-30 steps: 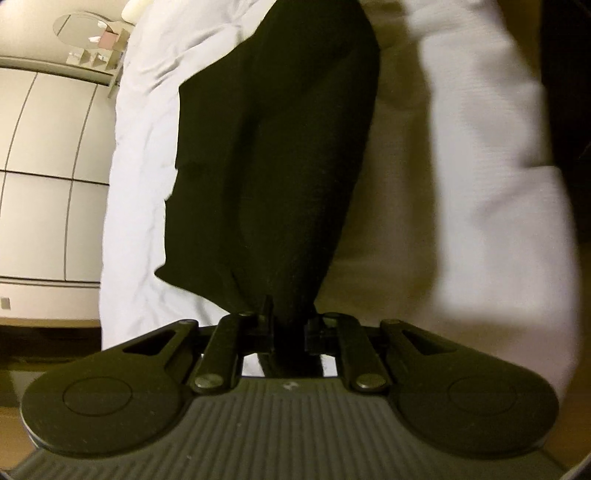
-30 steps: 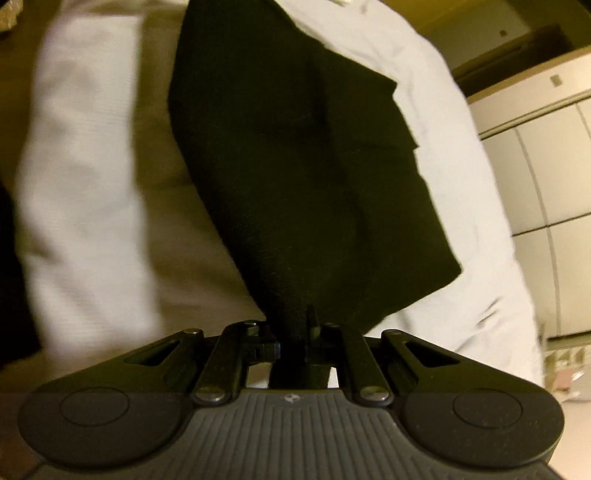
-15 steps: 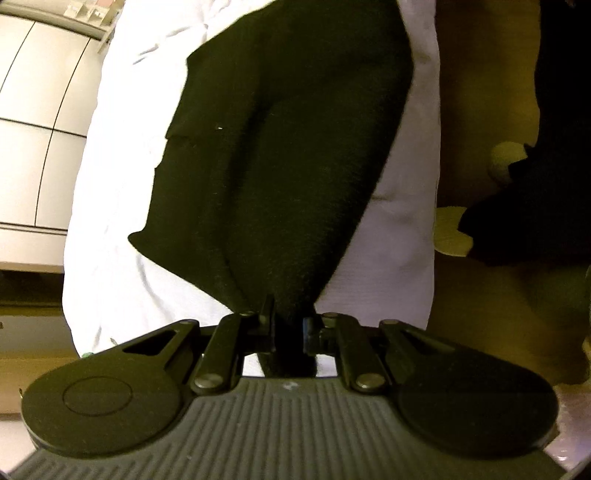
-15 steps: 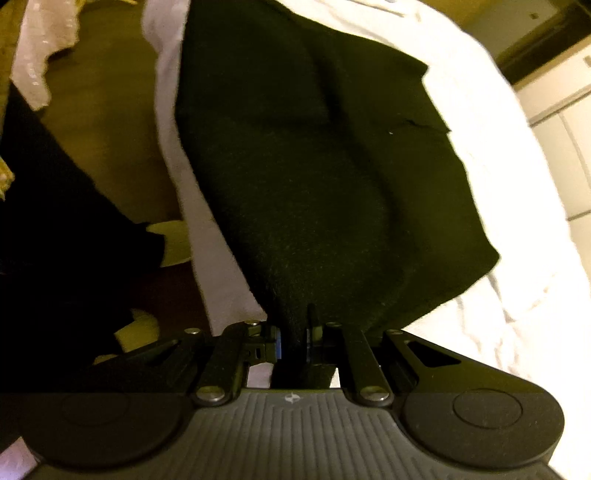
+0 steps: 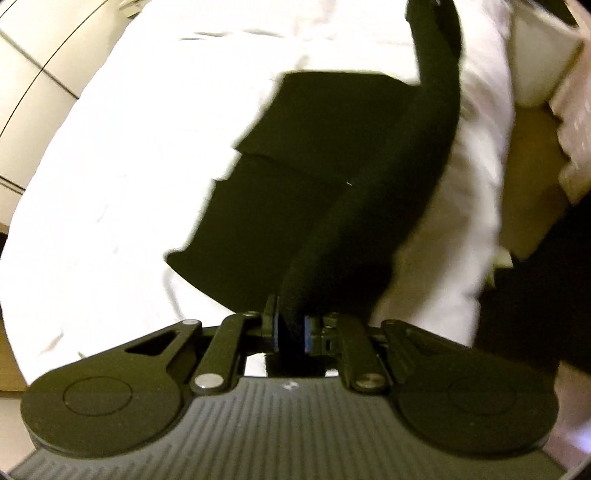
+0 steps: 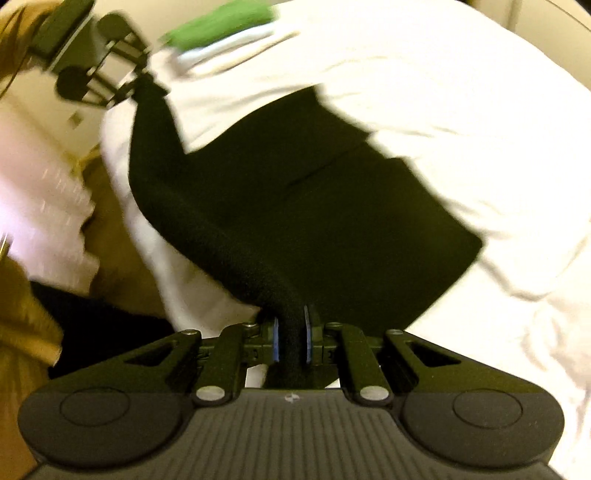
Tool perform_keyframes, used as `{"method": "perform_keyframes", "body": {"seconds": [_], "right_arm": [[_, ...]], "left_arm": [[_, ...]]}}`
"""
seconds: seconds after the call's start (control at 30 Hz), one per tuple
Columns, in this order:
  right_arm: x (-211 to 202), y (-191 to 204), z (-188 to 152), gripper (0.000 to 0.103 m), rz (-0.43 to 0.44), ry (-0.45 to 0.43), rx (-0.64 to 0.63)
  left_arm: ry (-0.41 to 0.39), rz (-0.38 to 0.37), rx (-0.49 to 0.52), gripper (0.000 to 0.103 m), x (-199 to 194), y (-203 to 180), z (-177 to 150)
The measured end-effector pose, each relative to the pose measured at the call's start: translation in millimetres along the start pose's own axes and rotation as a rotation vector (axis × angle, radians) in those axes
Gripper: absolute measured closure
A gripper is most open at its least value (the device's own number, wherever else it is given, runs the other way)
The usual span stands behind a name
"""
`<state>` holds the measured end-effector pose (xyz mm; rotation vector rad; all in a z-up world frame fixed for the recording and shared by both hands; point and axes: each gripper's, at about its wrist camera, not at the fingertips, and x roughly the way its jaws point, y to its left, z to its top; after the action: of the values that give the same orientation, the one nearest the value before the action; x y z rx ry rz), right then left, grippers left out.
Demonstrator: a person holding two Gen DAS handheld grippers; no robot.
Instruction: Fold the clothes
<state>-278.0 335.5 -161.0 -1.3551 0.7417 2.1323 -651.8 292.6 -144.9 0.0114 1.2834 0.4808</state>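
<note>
Gripping one black garment (image 5: 332, 155) between them, two handheld grippers hold its near edge up over a bed with a white sheet (image 5: 140, 155). In the left wrist view, the left gripper (image 5: 291, 330) has its jaws nearly closed, the blue pads pinching a thick rolled fold of the dark knit-looking cloth. From that pinch the lifted edge runs as a taut band up and to the right, out of the top of the view. The rest of the garment lies spread on the sheet — a broad dark panel with a stepped left edge where one layer overlaps another.

In the right wrist view, the right gripper (image 6: 291, 341) is likewise almost closed, its blue pads pressed on a rolled fold of the same garment (image 6: 314, 206). The raised edge curves from there up and to the left, ending at the other gripper (image 6: 138, 86), blurred in the upper left corner. The garment's main body rests flat on the white sheet (image 6: 461, 110), stretching to the right.

A green and white folded item (image 6: 225, 26) lies on the bed near the top, too blurred to identify. Pale cabinet panels (image 5: 33, 81) stand beyond the bed on the left — brownish flooring (image 5: 532, 184) shows past its right side.
</note>
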Motion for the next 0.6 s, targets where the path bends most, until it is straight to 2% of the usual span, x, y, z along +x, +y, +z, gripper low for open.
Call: {"method": "perform_keyframes", "body": {"seconds": [0.1,0.13,0.17,0.2,0.23,0.3,0.37,0.43,0.47,0.53,0.6], "right_arm": [[8,-51,21,0.086,-0.057,-0.029,0.1],[8,-59,17,0.079,-0.094,-0.058,0.159],[9,-67,13,0.067,-0.133,-0.088,0.22],[13,-84,16,0.051,-0.182,-0.123,0.302],[16,-99,16,0.045,-0.224,-0.156,0.387],[21,-128,6,0.046,-0.228,-0.224,0.56],[30,-141,-8,0.046,-0.178,-0.253,0.681],[45,-150,-17,0.046,-0.135,-0.245,0.745],[53,-148,-23,0.046,-0.116,-0.233,0.769],[70,-149,-31,0.046,-0.081,-0.215,0.819],[89,-153,-34,0.045,-0.058,-0.208,0.868]], "left_arm": [[-0.008,-0.005,-0.133,0.086,35,63,16],[-0.009,-0.002,-0.192,0.08,47,81,18],[-0.009,0.01,-0.275,0.077,61,101,19],[-0.005,0.012,-0.358,0.076,73,116,15],[0.0,0.009,-0.439,0.076,84,131,11],[0.017,-0.02,-0.606,0.075,104,151,-5],[0.028,-0.073,-0.742,0.074,118,162,-23],[0.017,-0.118,-0.826,0.071,126,168,-34],[0.011,-0.136,-0.862,0.065,132,168,-37],[0.008,-0.15,-0.915,0.057,143,163,-43],[0.017,-0.154,-0.967,0.055,156,161,-49]]}}
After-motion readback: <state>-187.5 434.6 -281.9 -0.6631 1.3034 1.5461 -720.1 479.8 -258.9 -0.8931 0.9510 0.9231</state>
